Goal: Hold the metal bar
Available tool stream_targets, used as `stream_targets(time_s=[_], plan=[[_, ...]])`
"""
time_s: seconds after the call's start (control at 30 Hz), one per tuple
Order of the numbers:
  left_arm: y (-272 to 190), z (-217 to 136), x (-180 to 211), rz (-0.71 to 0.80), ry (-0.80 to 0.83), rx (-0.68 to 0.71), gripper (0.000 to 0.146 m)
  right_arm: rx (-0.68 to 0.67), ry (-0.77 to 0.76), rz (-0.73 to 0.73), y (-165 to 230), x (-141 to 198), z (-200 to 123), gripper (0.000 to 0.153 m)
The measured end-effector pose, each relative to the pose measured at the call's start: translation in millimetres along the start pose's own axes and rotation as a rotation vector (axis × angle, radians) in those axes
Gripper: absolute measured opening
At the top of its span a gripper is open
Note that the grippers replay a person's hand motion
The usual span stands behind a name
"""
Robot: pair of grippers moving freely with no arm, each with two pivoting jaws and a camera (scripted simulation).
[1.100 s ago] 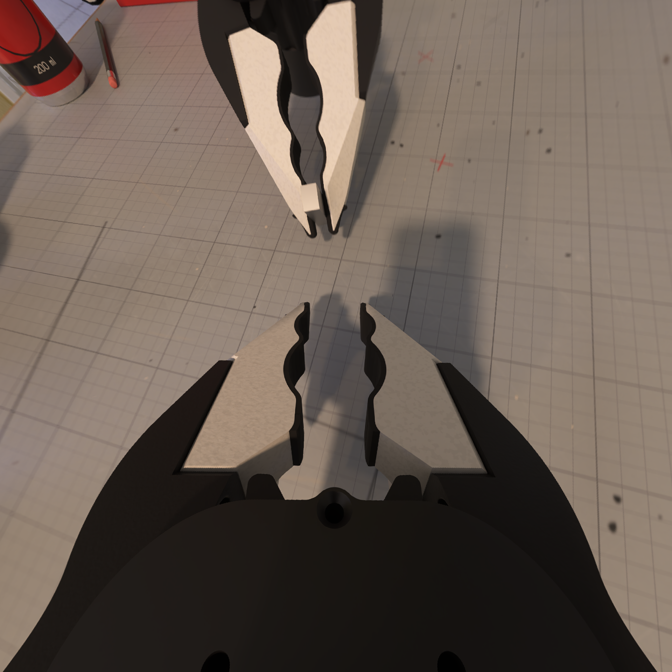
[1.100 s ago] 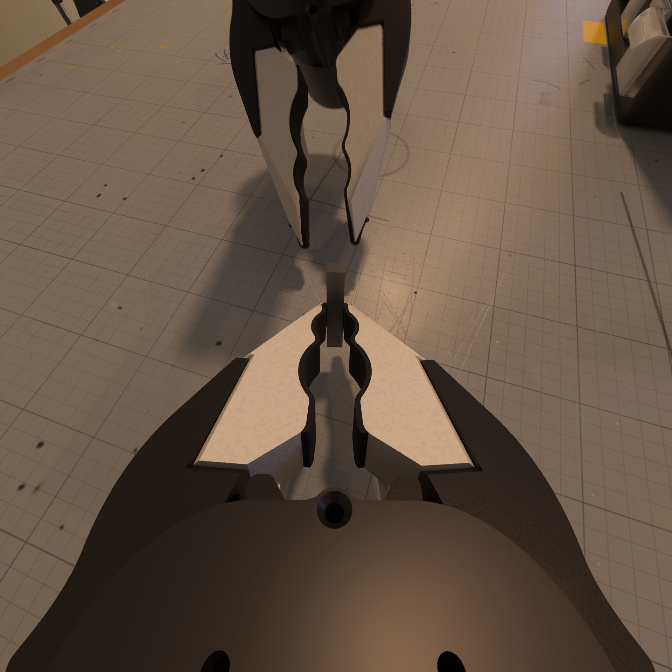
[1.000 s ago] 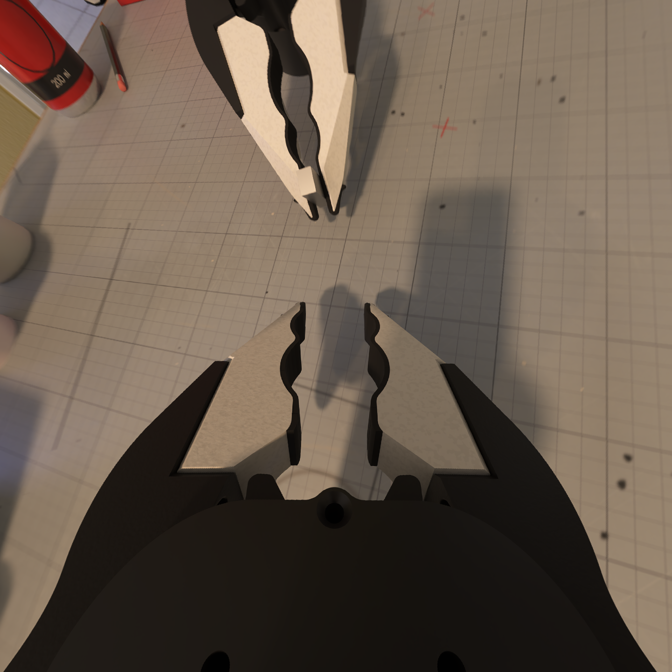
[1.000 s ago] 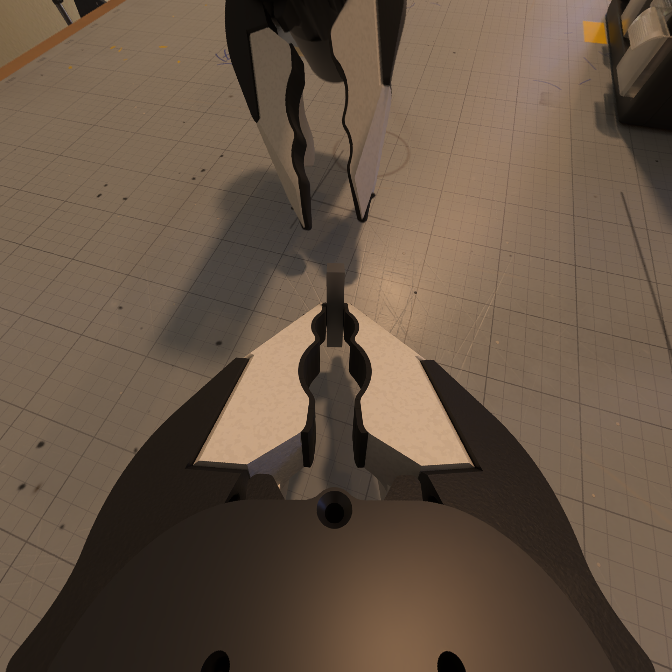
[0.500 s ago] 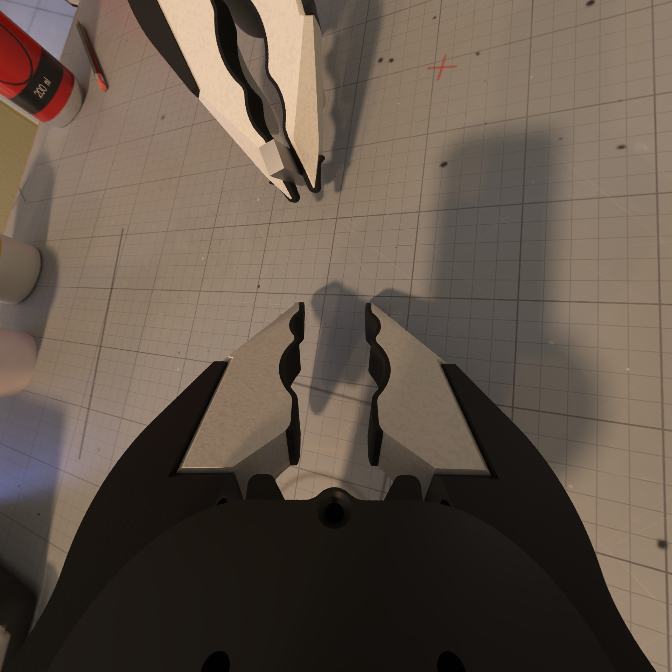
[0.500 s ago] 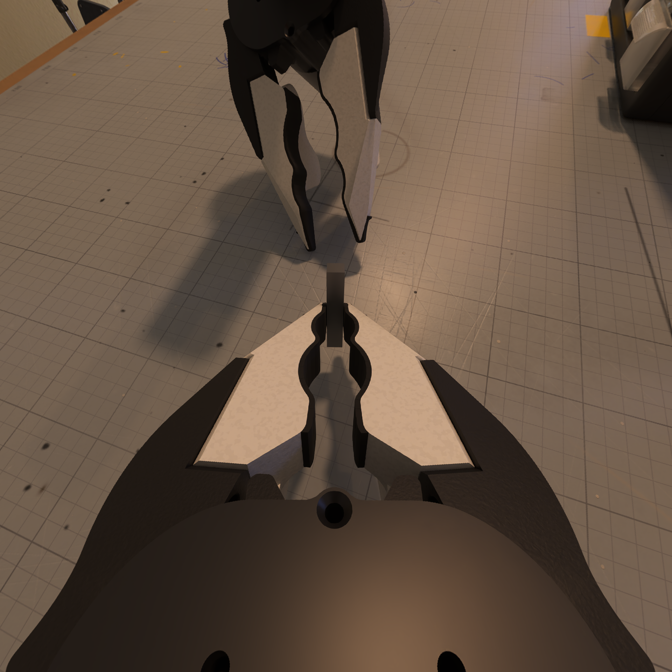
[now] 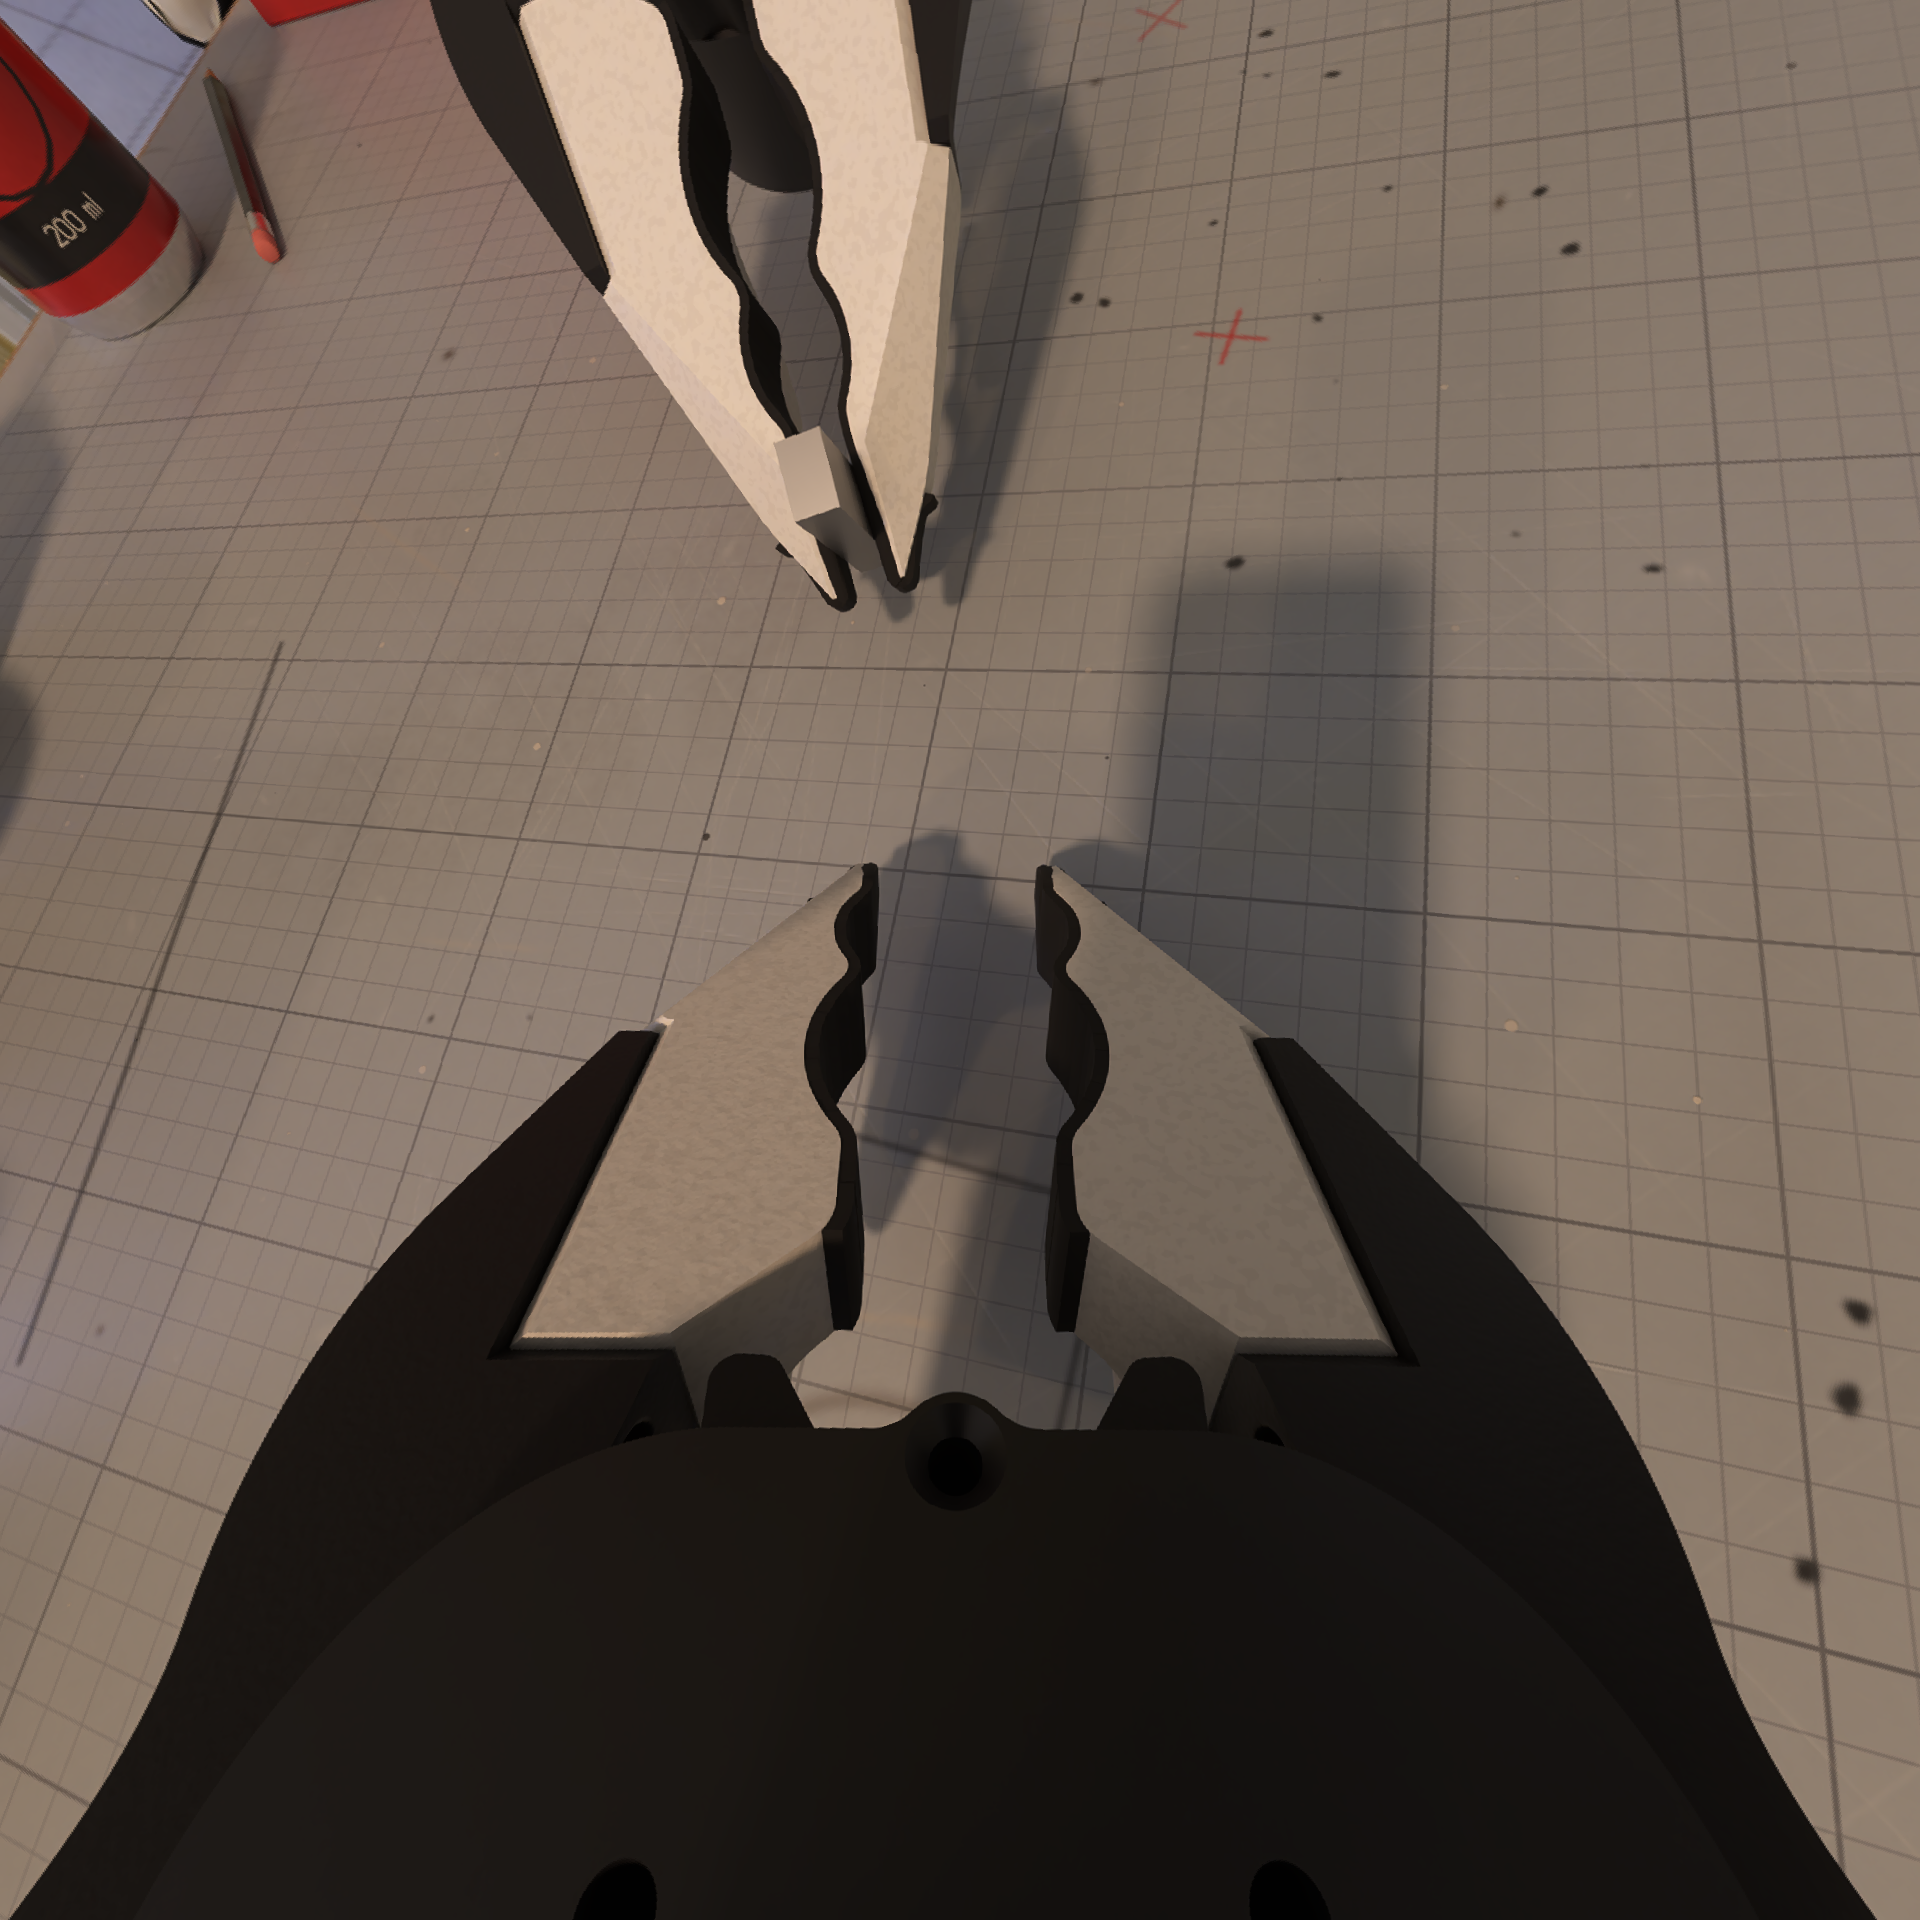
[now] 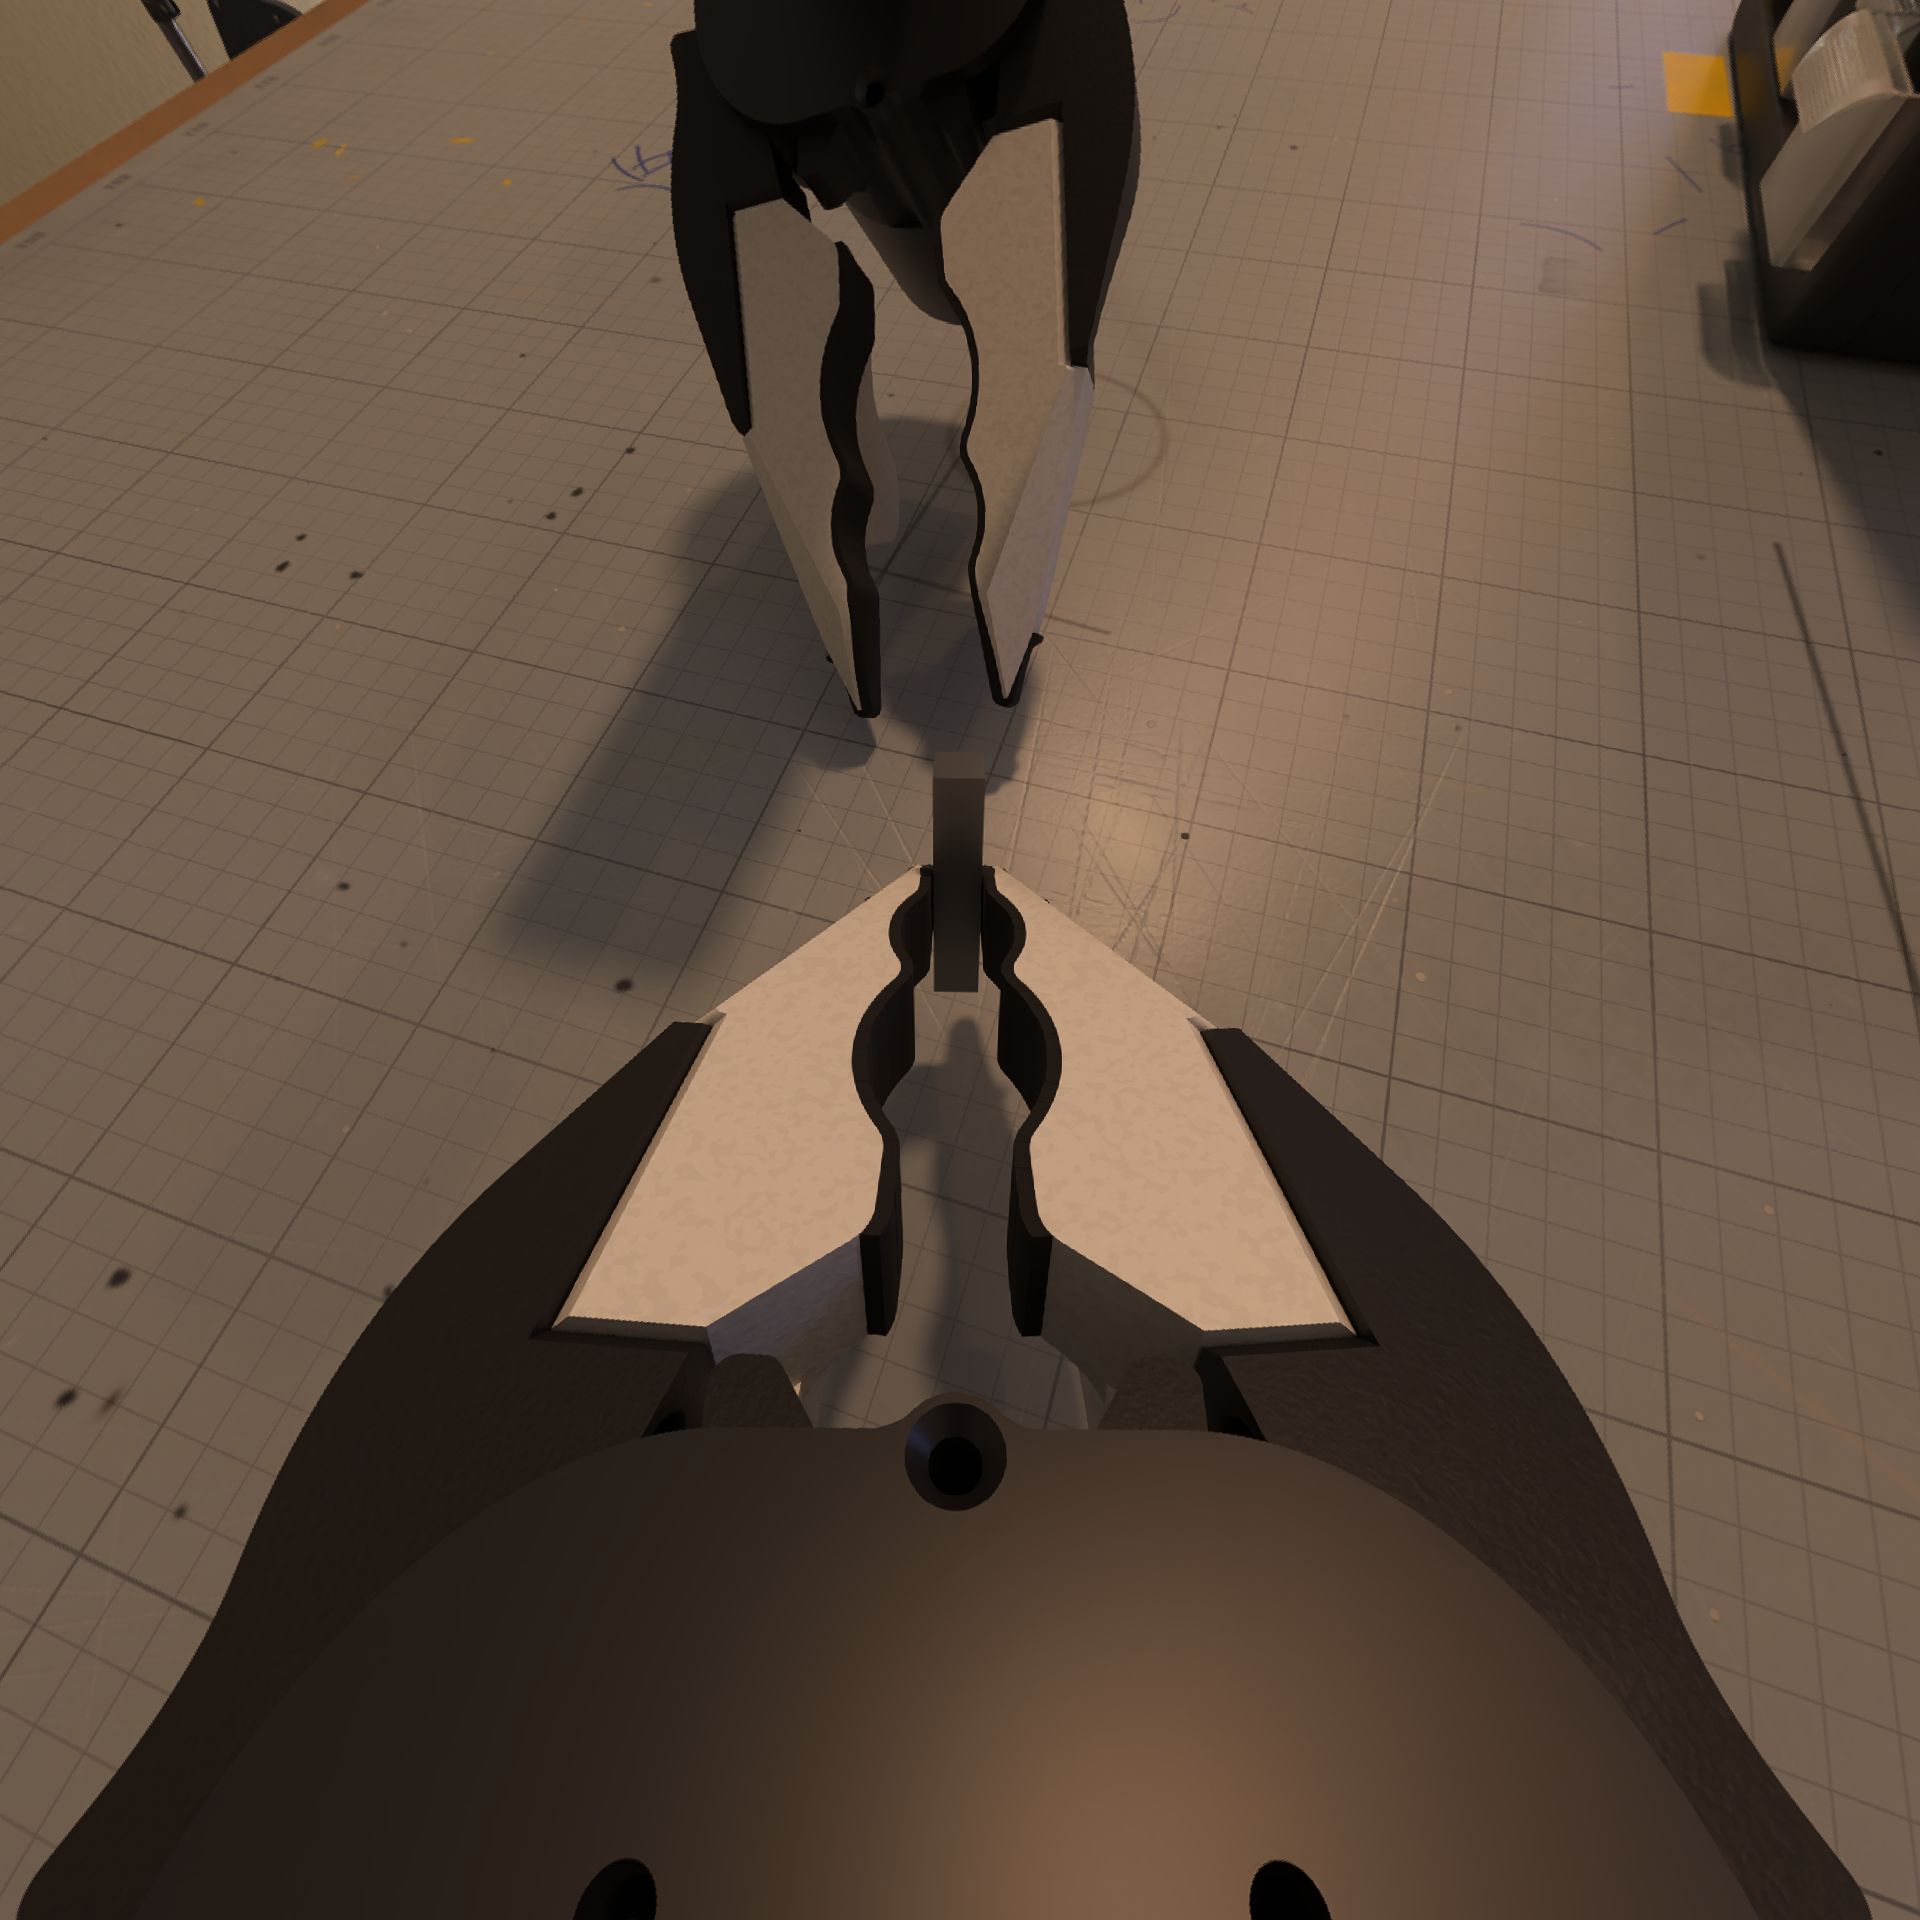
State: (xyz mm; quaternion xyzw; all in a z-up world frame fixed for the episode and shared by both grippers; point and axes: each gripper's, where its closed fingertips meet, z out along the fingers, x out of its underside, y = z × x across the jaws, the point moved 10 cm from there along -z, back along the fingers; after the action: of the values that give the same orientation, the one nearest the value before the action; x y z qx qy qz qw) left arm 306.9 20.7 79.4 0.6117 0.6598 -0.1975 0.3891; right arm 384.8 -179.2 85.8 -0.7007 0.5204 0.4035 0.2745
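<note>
The metal bar (image 8: 958, 873) is a short grey square-section bar standing upright, pinched between the tips of my right gripper (image 8: 956, 878), which is shut on it above the mat. In the left wrist view the right gripper (image 7: 868, 582) faces me with the bar's top end (image 7: 816, 488) showing between its fingers. My left gripper (image 7: 956, 883) is open and empty, a short way in front of the bar. In the right wrist view the left gripper (image 8: 935, 696) hangs open just beyond the bar, not touching it.
A grey gridded cutting mat (image 7: 1455, 727) covers the table. A red can (image 7: 73, 208) and a red pencil (image 7: 244, 171) lie at the left wrist view's far left. A dark box (image 8: 1839, 187) stands at the right wrist view's far right. The table's orange edge (image 8: 156, 114) runs at upper left.
The left gripper swung away to one side, then came back to face the right gripper squarely. It stays open. The right gripper keeps the bar, nearly still.
</note>
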Motion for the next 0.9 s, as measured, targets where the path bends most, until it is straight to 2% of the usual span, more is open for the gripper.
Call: stream_targets(time_s=[0.9], plan=[[4.0, -4.4, 1.2, -0.049, -0.047, 0.021, 0.026, 0.001, 0.001, -0.001, 0.1, 0.3, 0.3, 0.008]])
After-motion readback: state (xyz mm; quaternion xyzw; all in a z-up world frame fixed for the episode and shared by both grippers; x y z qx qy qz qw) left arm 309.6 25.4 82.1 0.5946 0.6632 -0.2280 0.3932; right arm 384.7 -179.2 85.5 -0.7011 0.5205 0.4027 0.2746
